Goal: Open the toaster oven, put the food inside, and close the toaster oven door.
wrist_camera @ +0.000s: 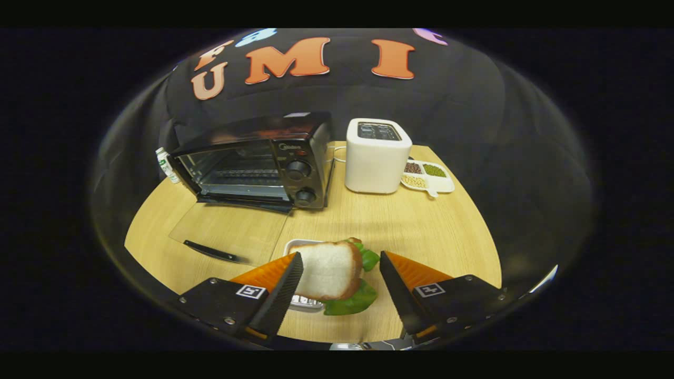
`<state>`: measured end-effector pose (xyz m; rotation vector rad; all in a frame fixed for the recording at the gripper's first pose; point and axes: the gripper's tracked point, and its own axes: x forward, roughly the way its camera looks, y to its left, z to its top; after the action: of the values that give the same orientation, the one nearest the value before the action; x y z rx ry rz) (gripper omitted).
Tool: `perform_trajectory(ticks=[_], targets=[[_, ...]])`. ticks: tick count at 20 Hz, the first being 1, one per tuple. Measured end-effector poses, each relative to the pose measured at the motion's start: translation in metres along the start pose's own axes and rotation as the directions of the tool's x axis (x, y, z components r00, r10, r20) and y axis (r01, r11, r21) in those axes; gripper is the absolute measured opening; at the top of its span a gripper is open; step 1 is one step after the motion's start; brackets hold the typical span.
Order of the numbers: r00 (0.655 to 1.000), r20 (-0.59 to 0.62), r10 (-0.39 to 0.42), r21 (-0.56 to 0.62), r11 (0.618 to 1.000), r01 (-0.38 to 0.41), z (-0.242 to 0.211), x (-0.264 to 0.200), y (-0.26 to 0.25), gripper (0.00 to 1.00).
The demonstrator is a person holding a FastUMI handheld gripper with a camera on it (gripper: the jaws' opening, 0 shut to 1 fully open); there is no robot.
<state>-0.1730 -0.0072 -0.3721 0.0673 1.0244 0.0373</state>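
Observation:
The black toaster oven (258,160) stands at the back left of the round wooden table (447,237). Its glass door (231,229) hangs fully down, flat over the table, with the dark handle (213,251) at its near edge. The wire rack inside is bare. A sandwich (331,271) of white bread and green lettuce sits on a small metal tray (296,244) between my fingers. My gripper (341,258) is open: one finger lies against the bread's side, the other stands a little off the lettuce.
A white slot toaster (376,155) stands just right of the oven. Beside it is a white divided dish (429,176) of beans. A small bottle (167,164) stands behind the oven's left corner. Bare wood lies between the tray and the oven.

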Motion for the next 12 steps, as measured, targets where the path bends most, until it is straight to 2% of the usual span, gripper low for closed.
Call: perform_trajectory(ticks=[2,3,7,10,12], targets=[[0.997,-0.072,0.012,0.036,0.999,-0.01,-0.02,0.01,-0.002,0.88],[0.994,-0.096,0.047,0.07,0.997,-0.04,-0.024,0.016,0.003,0.88],[0.985,-0.12,0.124,0.213,0.972,-0.096,-0.026,0.029,0.016,0.86],[0.981,-0.131,0.145,0.254,0.961,-0.108,-0.022,0.032,0.019,0.54],[0.98,-0.126,0.157,0.3,0.947,-0.113,-0.016,0.027,0.022,0.41]])
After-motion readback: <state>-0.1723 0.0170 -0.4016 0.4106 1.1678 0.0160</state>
